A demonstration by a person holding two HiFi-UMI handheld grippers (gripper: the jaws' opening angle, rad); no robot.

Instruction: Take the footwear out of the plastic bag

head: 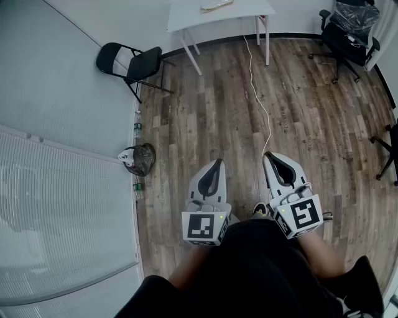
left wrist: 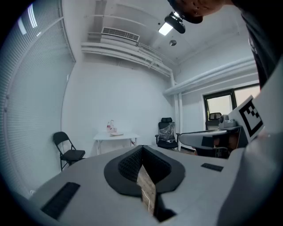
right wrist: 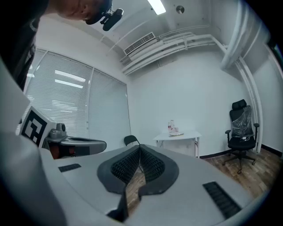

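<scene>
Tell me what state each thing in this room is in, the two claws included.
Left claw: shut, empty.
Right claw: shut, empty.
Bag: on the floor by the wall, far from both claws, contents unclear.
Folding chair: unfolded, empty.
Office chair: upright, plastic over its back.
Table: standing, small items on top.
Cable: slack on the floor.
</scene>
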